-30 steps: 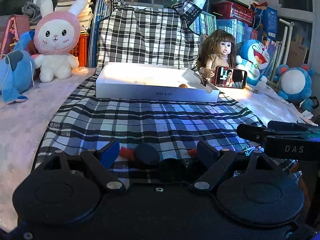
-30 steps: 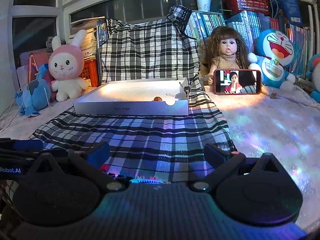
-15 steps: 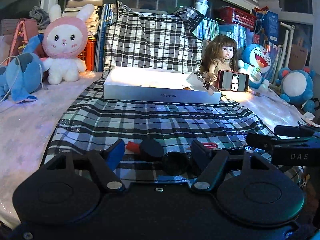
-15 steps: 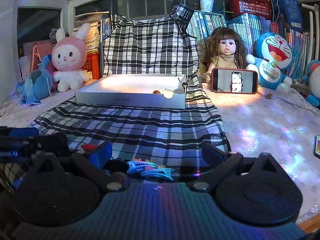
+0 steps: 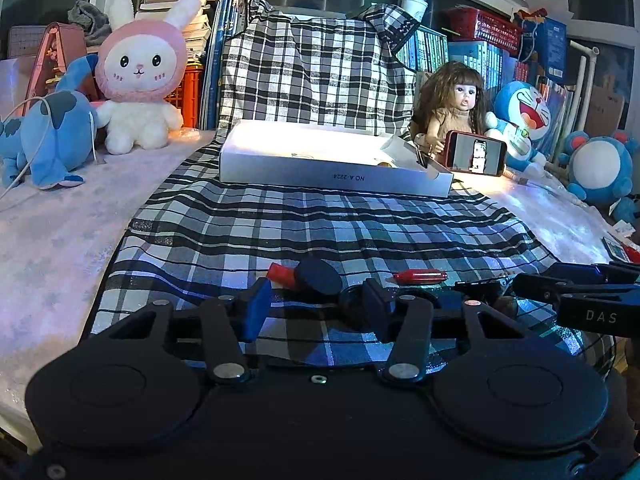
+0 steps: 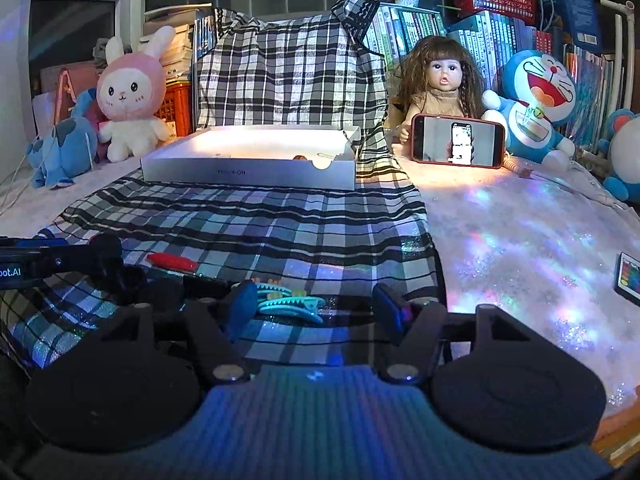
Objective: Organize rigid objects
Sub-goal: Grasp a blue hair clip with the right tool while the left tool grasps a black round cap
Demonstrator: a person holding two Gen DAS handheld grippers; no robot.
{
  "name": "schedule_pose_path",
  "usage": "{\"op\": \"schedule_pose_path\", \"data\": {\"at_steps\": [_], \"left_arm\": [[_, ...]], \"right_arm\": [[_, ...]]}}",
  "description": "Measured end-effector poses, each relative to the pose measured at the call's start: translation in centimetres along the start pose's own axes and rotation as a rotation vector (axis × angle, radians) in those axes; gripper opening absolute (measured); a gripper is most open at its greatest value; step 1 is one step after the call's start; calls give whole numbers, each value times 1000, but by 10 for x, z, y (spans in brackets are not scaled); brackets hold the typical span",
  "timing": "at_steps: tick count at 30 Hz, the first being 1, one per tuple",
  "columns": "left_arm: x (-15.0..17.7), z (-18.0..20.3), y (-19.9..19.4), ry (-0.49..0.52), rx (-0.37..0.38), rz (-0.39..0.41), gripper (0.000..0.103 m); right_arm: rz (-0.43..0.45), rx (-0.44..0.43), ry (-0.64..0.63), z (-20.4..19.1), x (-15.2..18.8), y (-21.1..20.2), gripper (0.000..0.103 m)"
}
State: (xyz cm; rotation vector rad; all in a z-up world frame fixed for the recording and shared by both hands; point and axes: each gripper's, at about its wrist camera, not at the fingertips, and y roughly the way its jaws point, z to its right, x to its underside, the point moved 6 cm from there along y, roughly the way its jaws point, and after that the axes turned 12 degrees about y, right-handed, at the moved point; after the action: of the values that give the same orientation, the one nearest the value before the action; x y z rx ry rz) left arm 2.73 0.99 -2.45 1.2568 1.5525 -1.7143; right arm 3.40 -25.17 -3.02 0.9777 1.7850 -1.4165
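Observation:
A white shallow box (image 5: 328, 168) sits at the far end of the plaid cloth (image 5: 312, 224); it also shows in the right wrist view (image 6: 248, 164), with a small brown item inside. My left gripper (image 5: 314, 306) is open and empty just behind a black round disc (image 5: 318, 276), a red stick (image 5: 280, 274) and a red pen (image 5: 420, 277). My right gripper (image 6: 314, 306) is open and empty, its left finger beside teal hair clips (image 6: 286, 304). The red pen (image 6: 172, 262) lies to the left.
A phone (image 6: 458, 141) leans on a doll (image 6: 442, 80) right of the box. Plush toys line the back: a pink rabbit (image 5: 140, 76), a blue toy (image 5: 44, 136), Doraemon (image 6: 536, 100). A small remote (image 6: 628, 278) lies at the far right.
Both grippers have pulled back and risen, so the disc, red pens and hair clips come out in front of the fingers. The phone screen picture has changed.

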Motion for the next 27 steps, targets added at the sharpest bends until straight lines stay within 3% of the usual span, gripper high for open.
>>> {"op": "schedule_pose_path", "data": {"at_steps": [13,27], "left_arm": [[4,0,5,2,-17,-20,47],[5,1,6,0,-18,-23,46]], "right_arm": [[-26,-4,6,-3,3,7,51],[-28,-9,20,-2,2,8,43]]}}
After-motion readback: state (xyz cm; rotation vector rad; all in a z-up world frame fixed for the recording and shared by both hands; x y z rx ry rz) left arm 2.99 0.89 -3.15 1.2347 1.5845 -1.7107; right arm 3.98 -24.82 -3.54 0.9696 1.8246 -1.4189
